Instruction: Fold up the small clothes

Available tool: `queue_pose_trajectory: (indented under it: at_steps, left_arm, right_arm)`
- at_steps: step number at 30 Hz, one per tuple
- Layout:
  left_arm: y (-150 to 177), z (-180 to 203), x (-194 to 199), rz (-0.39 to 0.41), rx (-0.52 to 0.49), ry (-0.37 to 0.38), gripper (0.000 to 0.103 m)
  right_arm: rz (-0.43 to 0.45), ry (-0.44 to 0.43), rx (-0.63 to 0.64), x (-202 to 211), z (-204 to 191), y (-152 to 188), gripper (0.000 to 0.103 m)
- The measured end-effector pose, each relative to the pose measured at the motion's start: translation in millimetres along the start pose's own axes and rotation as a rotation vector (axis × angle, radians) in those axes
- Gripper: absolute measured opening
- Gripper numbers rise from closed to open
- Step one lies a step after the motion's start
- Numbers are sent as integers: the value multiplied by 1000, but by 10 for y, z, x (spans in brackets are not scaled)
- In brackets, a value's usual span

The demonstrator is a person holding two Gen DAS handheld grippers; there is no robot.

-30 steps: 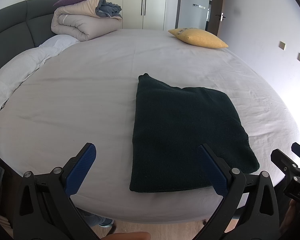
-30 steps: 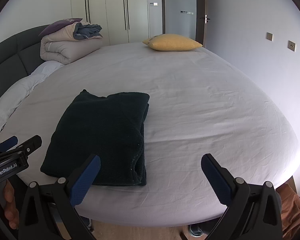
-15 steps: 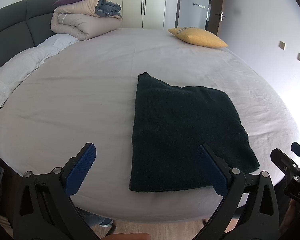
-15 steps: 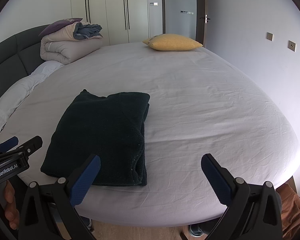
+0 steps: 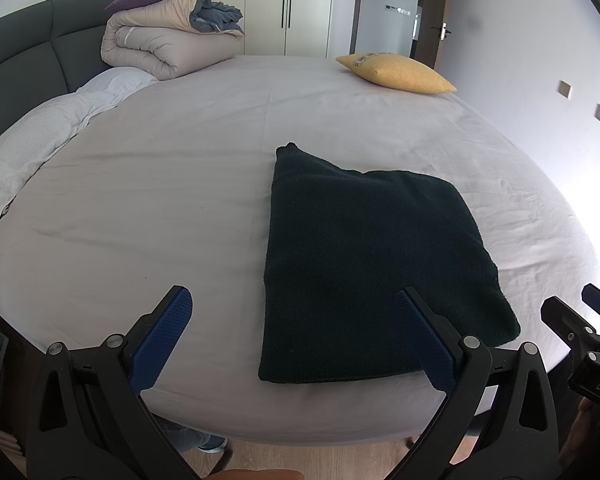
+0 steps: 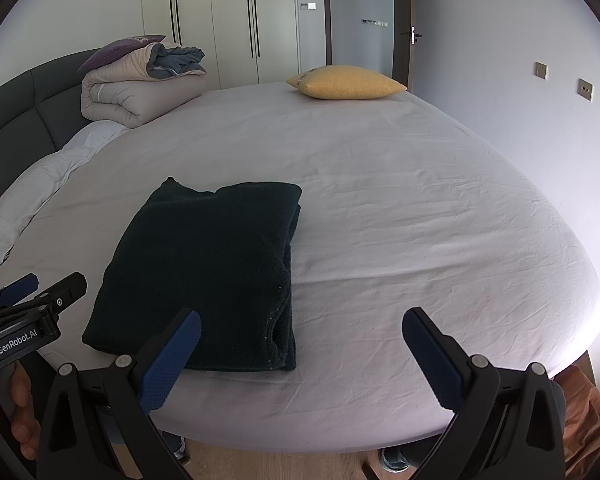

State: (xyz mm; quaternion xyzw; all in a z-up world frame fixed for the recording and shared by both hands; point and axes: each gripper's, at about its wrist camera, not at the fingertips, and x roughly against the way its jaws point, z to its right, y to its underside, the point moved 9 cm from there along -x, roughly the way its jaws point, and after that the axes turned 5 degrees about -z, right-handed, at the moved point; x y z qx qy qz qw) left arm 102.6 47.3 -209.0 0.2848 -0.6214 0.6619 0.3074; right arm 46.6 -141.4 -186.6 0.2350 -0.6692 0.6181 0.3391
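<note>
A dark green folded garment [image 5: 364, 264] lay flat on the bed [image 5: 180, 184], close to the near edge of the mattress, in the lower centre-right of the left wrist frame and the lower left-centre of the right wrist frame [image 6: 212, 276]. The left hand-held gripper [image 5: 294, 328] hovered at the bottom of its frame with its jaws spread wide and nothing between them; its right blue pad overlapped the garment's near edge in the picture, though whether it touched the cloth could not be told. The right hand-held gripper [image 6: 300, 344] was likewise spread apart and empty at the bottom of its frame, its left pad in front of the garment's near right corner, its right pad over bare sheet. A yellow pillow [image 6: 346, 82] sat at the far side of the bed, upper centre-right, and a rolled beige duvet [image 5: 168, 44] rested against the dark headboard [image 5: 24, 52] in the upper left.
</note>
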Motion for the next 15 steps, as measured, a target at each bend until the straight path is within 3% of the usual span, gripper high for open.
queue_pose_trajectory:
  at_steps: [15]
  left_arm:
    - [-10, -44, -1, 13, -22, -19, 103]
  right_arm:
    - [-4, -1, -7, -4, -18, 23, 103]
